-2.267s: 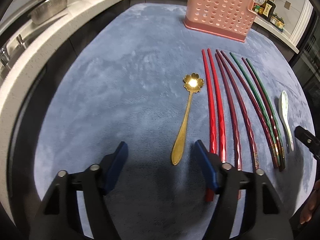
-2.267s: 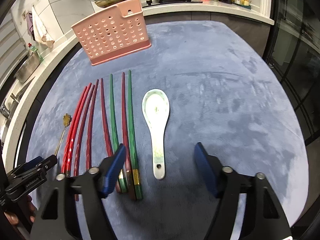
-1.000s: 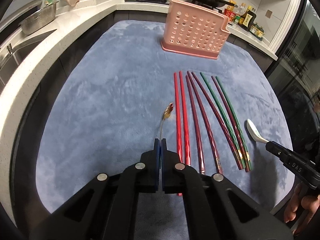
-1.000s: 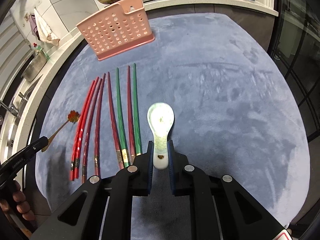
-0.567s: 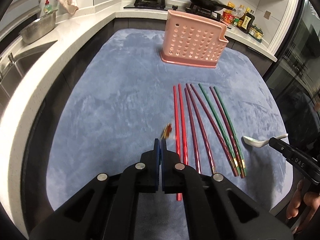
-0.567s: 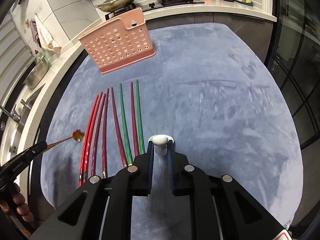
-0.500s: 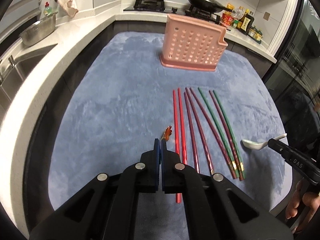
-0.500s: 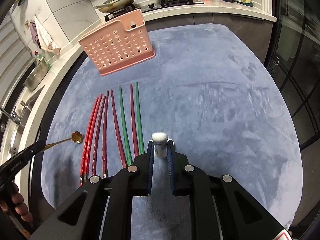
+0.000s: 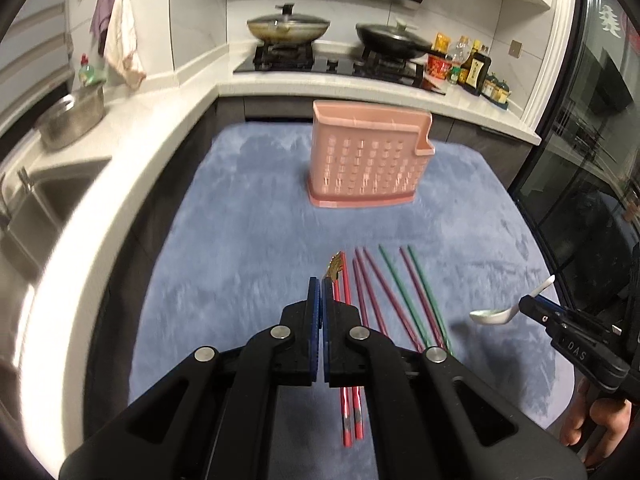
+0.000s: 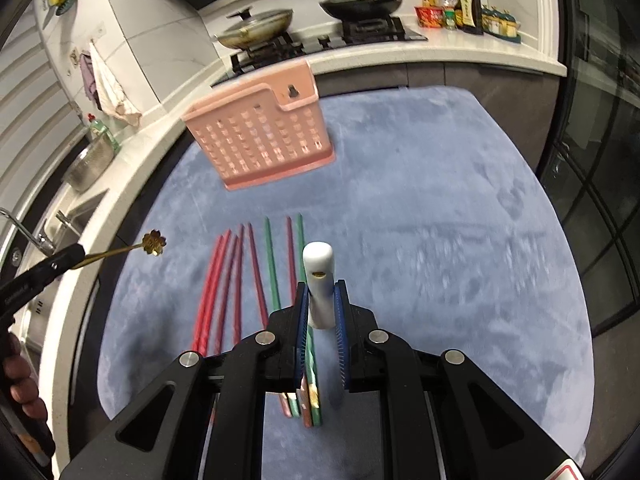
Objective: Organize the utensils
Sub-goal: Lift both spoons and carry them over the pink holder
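Already both spoons are off the desk: the left tool (image 9: 321, 286) is pinched fully together on the thin handle of the gold flower-shaped spoon (image 10: 154, 242), and the right tool (image 10: 320, 292) is clamped, barely parted, on the handle of the white ceramic spoon (image 10: 319, 280). Neither has reached the pink perforated utensil holder (image 9: 368, 160), which stands empty-looking at the far end of the blue mat (image 9: 248, 232). Eight chopsticks (image 9: 384, 292), red, maroon and green, lie untouched in a row on the mat, so most of the sorting remains. Only the right wrist view shows the gold spoon's flower bowl clearly; only the left wrist view shows the ceramic spoon's bowl (image 9: 490, 316) side-on.
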`<state>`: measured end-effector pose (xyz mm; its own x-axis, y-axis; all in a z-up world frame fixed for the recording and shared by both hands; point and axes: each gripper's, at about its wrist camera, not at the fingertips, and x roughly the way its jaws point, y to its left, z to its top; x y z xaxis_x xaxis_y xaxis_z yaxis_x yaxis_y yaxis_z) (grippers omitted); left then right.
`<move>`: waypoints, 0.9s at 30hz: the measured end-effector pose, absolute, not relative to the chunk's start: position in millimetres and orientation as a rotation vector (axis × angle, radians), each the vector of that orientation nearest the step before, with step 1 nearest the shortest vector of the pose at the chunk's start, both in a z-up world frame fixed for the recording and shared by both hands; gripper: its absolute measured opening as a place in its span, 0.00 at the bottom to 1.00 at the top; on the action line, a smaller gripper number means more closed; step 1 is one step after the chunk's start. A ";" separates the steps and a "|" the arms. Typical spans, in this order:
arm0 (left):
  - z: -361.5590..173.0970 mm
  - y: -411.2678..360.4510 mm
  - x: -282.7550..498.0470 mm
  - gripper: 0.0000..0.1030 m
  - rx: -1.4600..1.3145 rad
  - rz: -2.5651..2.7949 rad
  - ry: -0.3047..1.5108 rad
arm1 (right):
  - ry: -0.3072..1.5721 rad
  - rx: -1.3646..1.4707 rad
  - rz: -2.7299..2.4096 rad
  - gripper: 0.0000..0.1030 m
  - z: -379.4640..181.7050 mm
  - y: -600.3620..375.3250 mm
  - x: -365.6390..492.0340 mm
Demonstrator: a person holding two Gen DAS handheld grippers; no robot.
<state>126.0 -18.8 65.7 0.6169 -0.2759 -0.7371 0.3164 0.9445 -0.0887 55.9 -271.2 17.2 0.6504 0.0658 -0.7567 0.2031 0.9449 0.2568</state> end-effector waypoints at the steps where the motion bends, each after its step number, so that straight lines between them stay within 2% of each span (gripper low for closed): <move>1: 71.2 -20.2 129.2 0.00 0.055 -0.341 0.830 | 0.851 0.338 -0.071 0.12 23.6 -271.7 60.5; 14: 154.2 -63.5 212.6 0.01 0.154 -0.368 0.698 | 0.671 0.318 -0.004 0.12 109.4 -284.2 163.6; 21: 144.7 -91.0 263.5 0.01 0.201 -0.378 0.778 | 0.646 0.308 -0.005 0.12 125.8 -290.2 230.4; 27: 118.2 -99.4 297.6 0.01 0.212 -0.357 0.837 | 0.706 0.303 -0.008 0.12 100.1 -292.8 277.4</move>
